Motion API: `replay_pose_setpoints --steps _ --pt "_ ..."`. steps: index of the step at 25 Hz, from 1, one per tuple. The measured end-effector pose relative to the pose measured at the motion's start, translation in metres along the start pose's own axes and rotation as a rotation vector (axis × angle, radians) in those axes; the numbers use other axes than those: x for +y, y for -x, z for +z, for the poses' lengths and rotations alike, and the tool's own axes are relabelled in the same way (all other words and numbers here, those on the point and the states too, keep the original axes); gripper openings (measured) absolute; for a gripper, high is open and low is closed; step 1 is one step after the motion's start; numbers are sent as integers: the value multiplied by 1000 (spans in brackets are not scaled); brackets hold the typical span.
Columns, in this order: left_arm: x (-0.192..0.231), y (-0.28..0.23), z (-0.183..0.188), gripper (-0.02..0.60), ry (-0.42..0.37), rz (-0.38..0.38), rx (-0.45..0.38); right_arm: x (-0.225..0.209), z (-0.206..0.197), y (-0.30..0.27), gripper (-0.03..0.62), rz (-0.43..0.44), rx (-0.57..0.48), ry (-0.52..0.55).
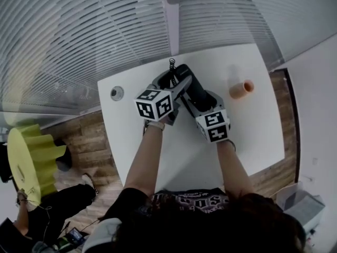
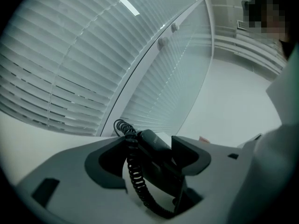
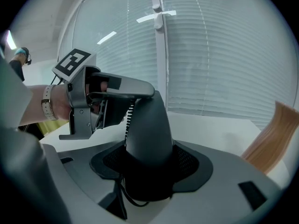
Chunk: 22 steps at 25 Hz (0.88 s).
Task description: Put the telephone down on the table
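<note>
A black telephone handset (image 1: 196, 91) with a coiled cord (image 1: 171, 63) is held over the white table (image 1: 247, 125), near its far edge. My right gripper (image 1: 199, 100) is shut on the handset's thick end (image 3: 147, 129), which fills the space between the jaws. From the left, my left gripper (image 1: 171, 82) reaches in at the handset's other end. In the left gripper view that slim end (image 2: 154, 143) and the cord (image 2: 133, 169) lie between the open jaws of the left gripper (image 2: 149, 158), with a gap on the left side.
An orange cup (image 1: 241, 88) lies on its side at the table's far right. A round grommet (image 1: 117, 93) sits in the far left corner. Window blinds (image 1: 105, 25) run right behind the table. A yellow object (image 1: 29, 157) stands on the floor at the left.
</note>
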State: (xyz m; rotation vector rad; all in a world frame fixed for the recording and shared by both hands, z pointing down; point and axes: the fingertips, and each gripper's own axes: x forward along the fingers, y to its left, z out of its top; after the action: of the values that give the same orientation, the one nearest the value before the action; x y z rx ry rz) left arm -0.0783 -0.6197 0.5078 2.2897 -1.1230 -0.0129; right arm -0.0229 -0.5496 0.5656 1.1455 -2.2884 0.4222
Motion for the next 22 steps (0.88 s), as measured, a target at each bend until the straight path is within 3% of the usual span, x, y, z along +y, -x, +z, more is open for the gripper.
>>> replay_pose_setpoints --steps 10,16,22 --pt "22 -9 -23 298 50 31 47 -2 -17 -16 285 16 72 -10" --pt "22 -11 -27 295 -30 71 82 -6 -21 -18 285 3 110 -45" --pt "22 -7 -30 296 -53 82 116 -6 -23 -19 285 -19 135 -13"
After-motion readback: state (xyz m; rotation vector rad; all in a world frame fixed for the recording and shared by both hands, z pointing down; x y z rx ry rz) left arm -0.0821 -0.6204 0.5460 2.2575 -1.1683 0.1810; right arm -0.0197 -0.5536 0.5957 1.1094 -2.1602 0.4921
